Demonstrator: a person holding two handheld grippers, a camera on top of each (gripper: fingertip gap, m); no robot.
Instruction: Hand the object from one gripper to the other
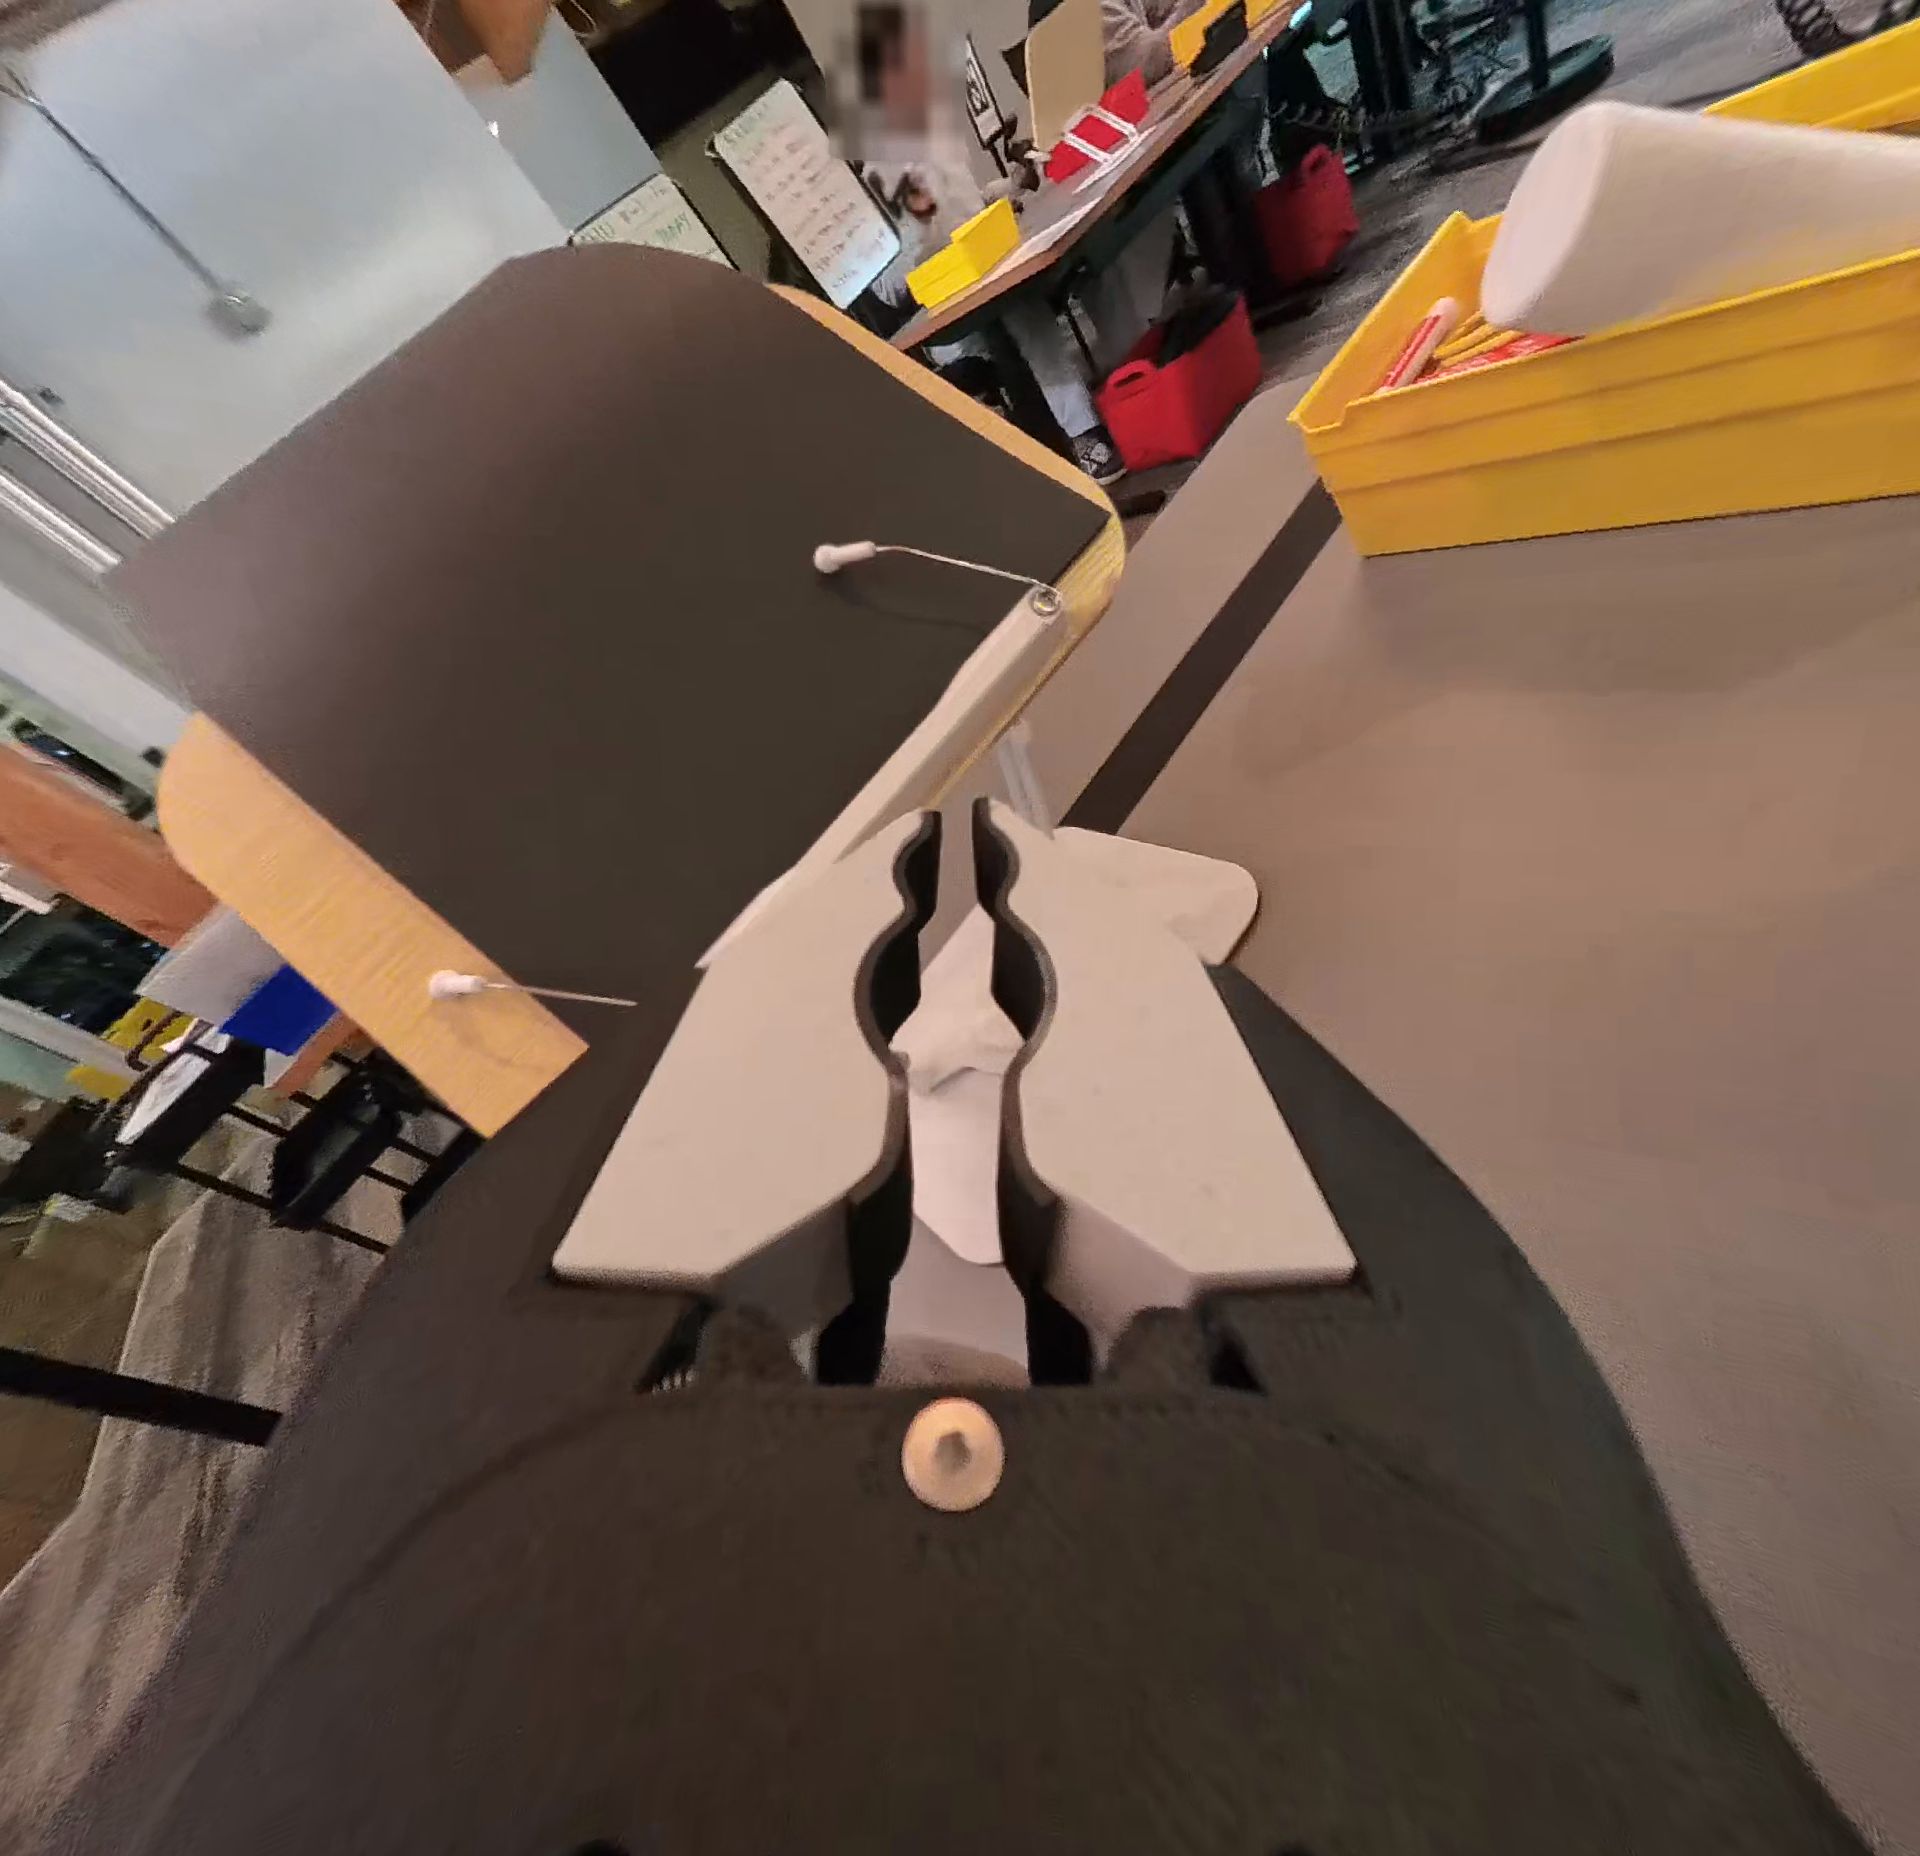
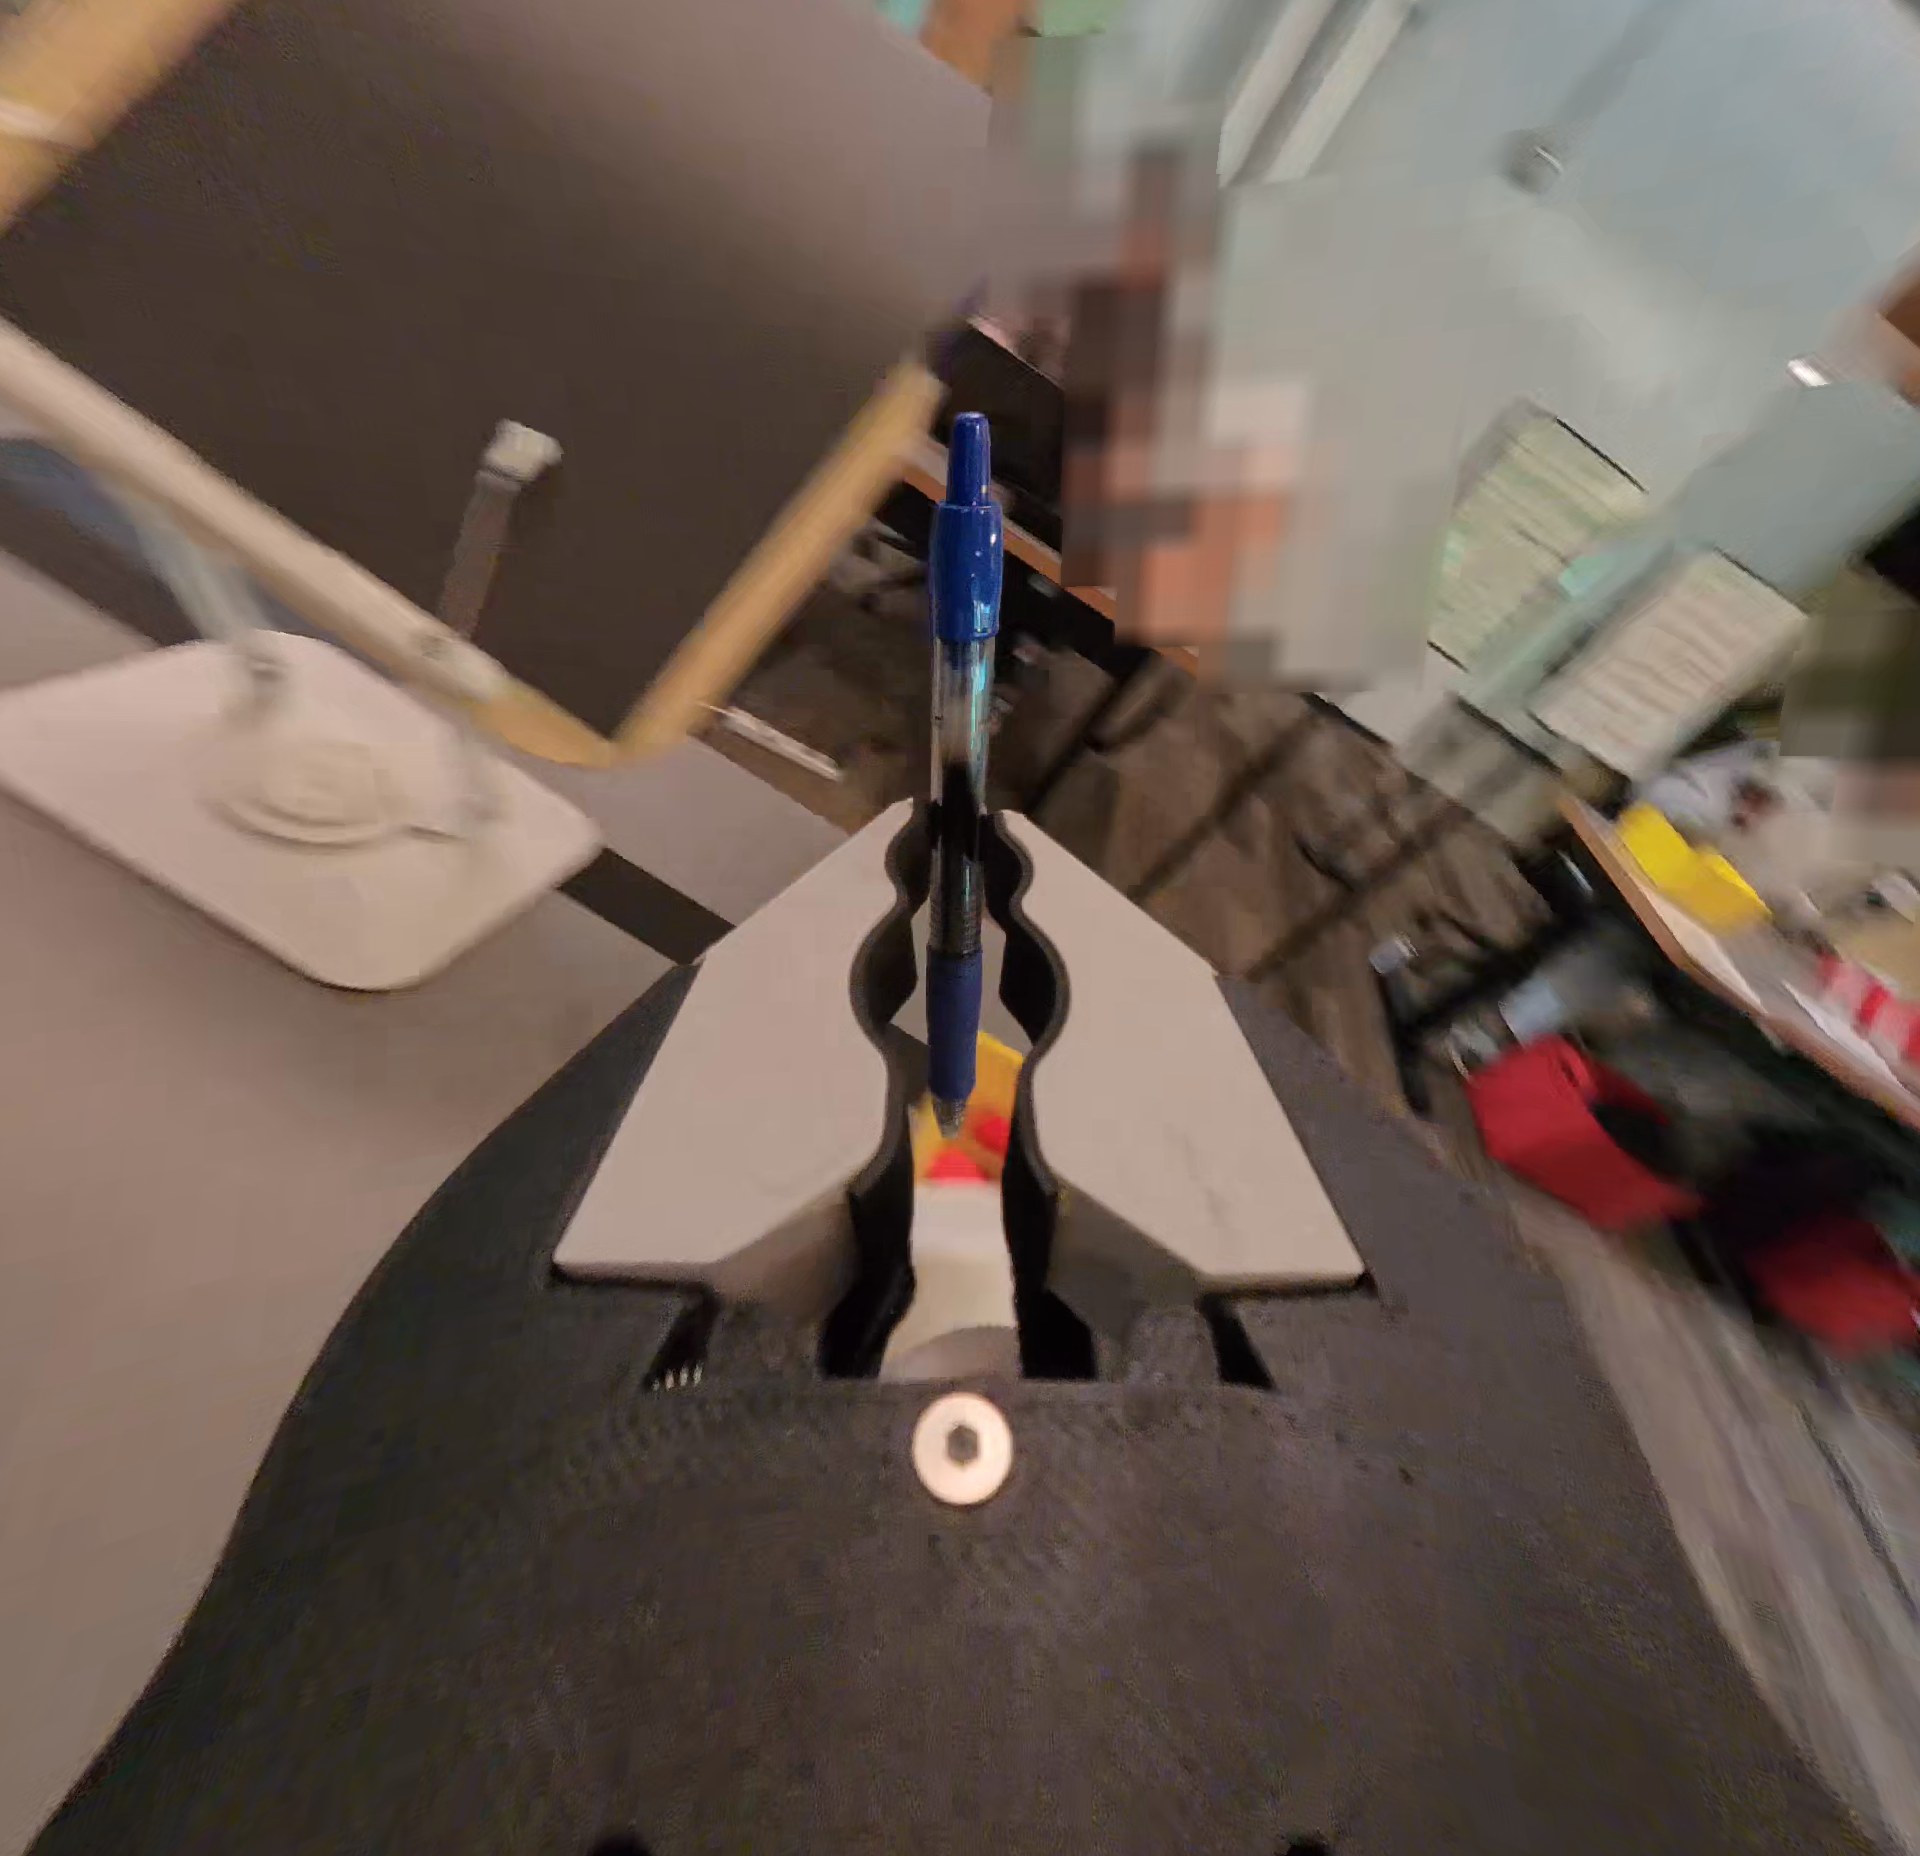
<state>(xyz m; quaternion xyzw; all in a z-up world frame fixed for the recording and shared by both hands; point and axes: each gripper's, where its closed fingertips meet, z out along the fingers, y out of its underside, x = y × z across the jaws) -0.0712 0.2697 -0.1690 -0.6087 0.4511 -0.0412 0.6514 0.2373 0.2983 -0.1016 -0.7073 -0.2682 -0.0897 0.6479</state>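
Bench point(image 1: 1507, 871) grey, yellow tray point(image 1: 1621, 435) at far edge. Right hand-held gripper point(image 2: 957, 819) clenched on pen point(image 2: 962, 663), upright, clicker up. Left hand-held gripper point(image 1: 957, 819) nearly closed, empty. Step: carrying pen to transfer. Next, judged: left must open and align on barrel.

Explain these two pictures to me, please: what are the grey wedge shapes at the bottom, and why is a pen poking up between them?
Each picture comes from a camera mounted on a hand-held gripper, looking forward along its two grey fingers. A person carries one gripper in each hand. In the right wrist view, the right gripper is shut on a blue pen, clicker end pointing away. In the left wrist view, the left gripper is nearly shut and holds nothing. Ahead of it are a grey table, a dark board on a stand and a yellow bin.
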